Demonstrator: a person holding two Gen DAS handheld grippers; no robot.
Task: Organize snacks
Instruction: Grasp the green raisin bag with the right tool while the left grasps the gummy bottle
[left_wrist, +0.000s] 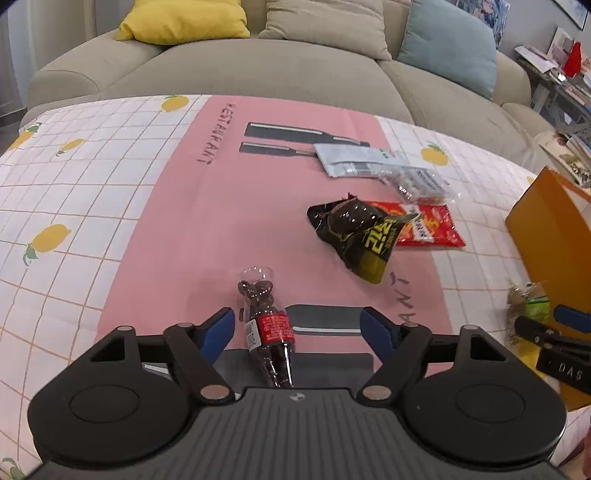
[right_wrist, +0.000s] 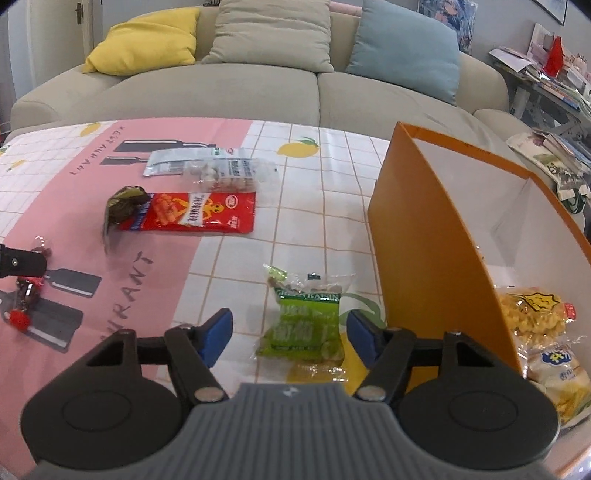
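Observation:
A clear tube of dark chocolate balls with a red label (left_wrist: 269, 328) lies on the pink cloth between the blue pads of my left gripper (left_wrist: 297, 325); the pads stand apart from it, open. My right gripper (right_wrist: 291, 332) straddles a green raisin packet (right_wrist: 306, 321), pads wide of its edges, open. That packet also shows at the right edge of the left wrist view (left_wrist: 528, 306). An orange box (right_wrist: 436, 236) stands right of it, holding a yellow snack bag (right_wrist: 532, 310) and a pale bag (right_wrist: 557, 373).
On the table cloth (left_wrist: 110, 206) lie a black-and-yellow bag (left_wrist: 358, 236), a red snack bag (right_wrist: 199, 212), a silver pouch (right_wrist: 173, 162) and a clear pack (right_wrist: 229, 173). A beige sofa (right_wrist: 221, 92) with cushions stands behind. A cluttered shelf (right_wrist: 554, 81) is far right.

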